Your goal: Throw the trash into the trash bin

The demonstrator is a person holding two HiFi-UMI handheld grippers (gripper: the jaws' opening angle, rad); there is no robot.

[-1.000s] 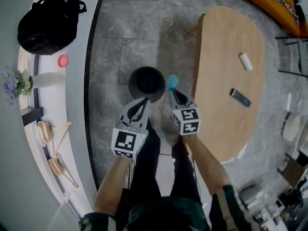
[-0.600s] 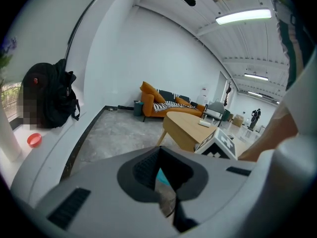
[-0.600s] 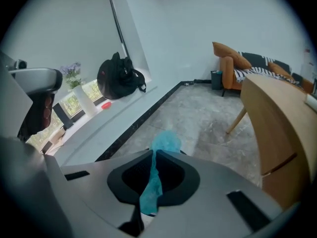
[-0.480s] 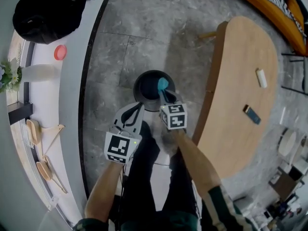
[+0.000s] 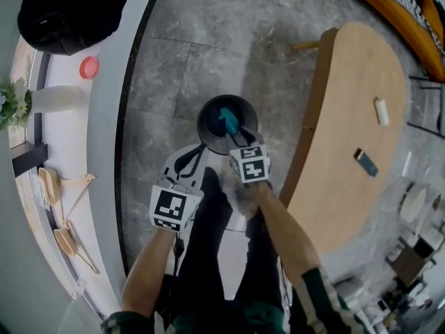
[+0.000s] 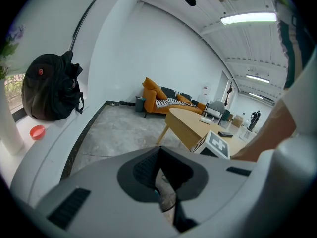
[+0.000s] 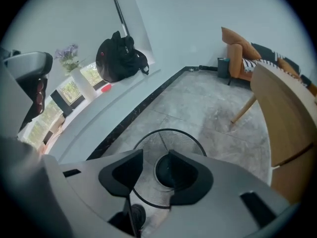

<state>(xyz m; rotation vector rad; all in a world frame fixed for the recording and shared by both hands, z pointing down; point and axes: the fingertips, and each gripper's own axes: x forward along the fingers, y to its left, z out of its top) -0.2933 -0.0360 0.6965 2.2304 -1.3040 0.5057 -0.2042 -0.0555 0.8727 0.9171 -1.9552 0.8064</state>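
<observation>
The teal trash shows only in the head view. There it lies within the outline of the bin's mouth, just past the tips of the right claw; whether it touches them cannot be told. The bin is black mesh and stands on the grey stone floor, between the white sill and the wooden worktop.

The right gripper view looks steeply down into the bin. The right claw's jaws have just been opening and stand moderately apart with nothing between them. Through the gap only the mesh wall and the dark bottom appear, and the trash does not show in this view.

The left claw is by the bin's near rim, its tips together and holding nothing. The left gripper view confirms the tips meet. It looks out across the room, not into the bin, and takes in an orange sofa with a striped cushion, the worktop from the side and the right claw's marker cube close in front of it.

Only the head view shows the worktop's top, where a small white thing and a dark flat thing lie apart. On the sill are a black backpack, a red lid and a white vase.

No writing can be read. The cubes bear black-and-white square markers only. The backpack has a red badge, seen in the left gripper view, too small to read.
</observation>
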